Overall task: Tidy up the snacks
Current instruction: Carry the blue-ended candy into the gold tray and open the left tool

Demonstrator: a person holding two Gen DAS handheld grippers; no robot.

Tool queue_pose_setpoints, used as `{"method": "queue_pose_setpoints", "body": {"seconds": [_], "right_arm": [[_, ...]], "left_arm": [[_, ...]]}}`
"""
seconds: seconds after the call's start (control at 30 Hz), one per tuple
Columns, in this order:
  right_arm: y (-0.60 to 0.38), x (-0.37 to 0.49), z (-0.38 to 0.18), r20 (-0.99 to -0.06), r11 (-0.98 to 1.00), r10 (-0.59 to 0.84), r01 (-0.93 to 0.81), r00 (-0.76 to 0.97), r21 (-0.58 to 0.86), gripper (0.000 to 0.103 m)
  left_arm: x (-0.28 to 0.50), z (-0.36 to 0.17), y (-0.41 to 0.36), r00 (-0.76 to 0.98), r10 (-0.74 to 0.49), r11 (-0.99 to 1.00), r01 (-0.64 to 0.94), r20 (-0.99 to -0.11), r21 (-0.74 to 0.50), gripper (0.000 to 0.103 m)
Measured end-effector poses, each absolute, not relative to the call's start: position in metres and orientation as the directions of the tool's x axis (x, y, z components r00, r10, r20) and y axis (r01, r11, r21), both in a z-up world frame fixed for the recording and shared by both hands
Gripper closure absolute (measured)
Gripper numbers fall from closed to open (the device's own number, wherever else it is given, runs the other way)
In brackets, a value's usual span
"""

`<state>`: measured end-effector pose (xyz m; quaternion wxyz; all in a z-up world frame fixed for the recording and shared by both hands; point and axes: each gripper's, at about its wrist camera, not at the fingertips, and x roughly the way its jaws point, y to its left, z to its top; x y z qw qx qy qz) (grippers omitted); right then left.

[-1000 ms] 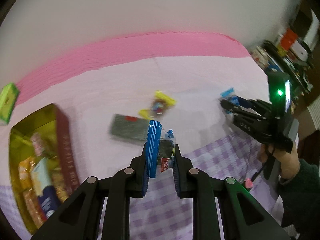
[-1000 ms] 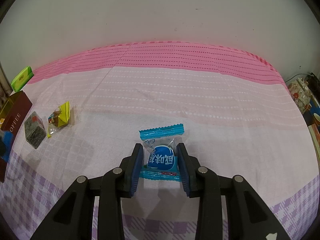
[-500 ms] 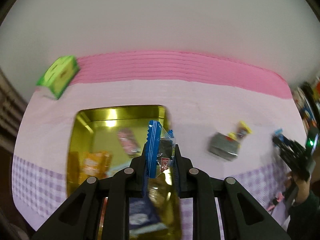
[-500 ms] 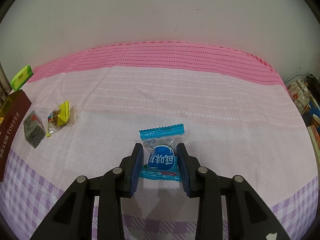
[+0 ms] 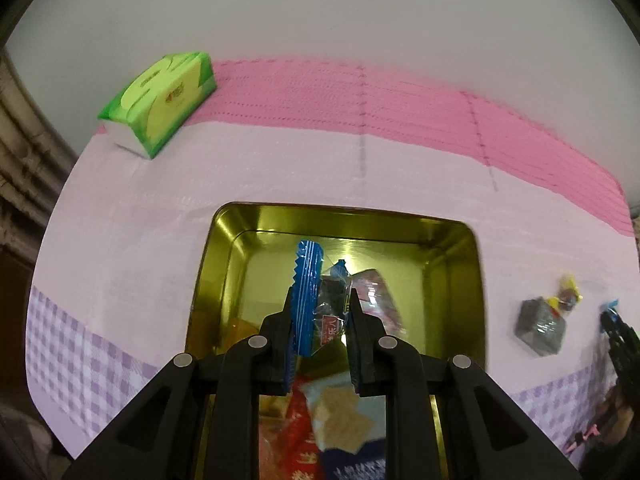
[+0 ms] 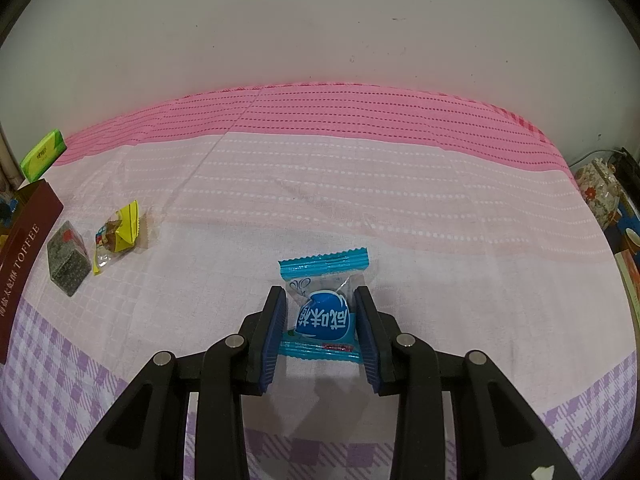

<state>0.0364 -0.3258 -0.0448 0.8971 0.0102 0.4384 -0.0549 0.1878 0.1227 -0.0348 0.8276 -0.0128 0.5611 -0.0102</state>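
My left gripper [image 5: 320,312] is shut on a blue-edged candy wrapper [image 5: 310,300] and holds it above the open gold tin [image 5: 224,240], which has several snacks inside. My right gripper [image 6: 320,312] is shut on a blue and white candy [image 6: 324,312] resting on the tablecloth. A dark green cube snack [image 6: 68,260] and a yellow-wrapped candy [image 6: 118,232] lie on the cloth right of the tin; they also show in the left wrist view, the cube [image 5: 540,326] and the yellow candy [image 5: 568,294].
A green tissue pack [image 5: 160,100] lies at the back left near the wall. The tin's brown "TOFFEE" side [image 6: 24,256] is at the left edge of the right wrist view. Cluttered shelves [image 6: 608,200] stand past the table's right end.
My left gripper has swung left with its candy, from above the cloth to above the gold tin. My right gripper has stayed still on the blue candy.
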Motion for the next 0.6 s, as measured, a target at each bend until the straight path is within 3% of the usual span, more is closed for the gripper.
{"method": "queue_pose_setpoints", "body": {"seconds": [0.6], "right_arm": [[-0.326,0.036,-0.045,-0.787,0.994,-0.088,0.107,0.61,-0.028,0.07]], "left_arm": [[0.196,-0.056,0.138,0.321,-0.026,0.998,-0.051,-0.947,-0.045,0.081]]}}
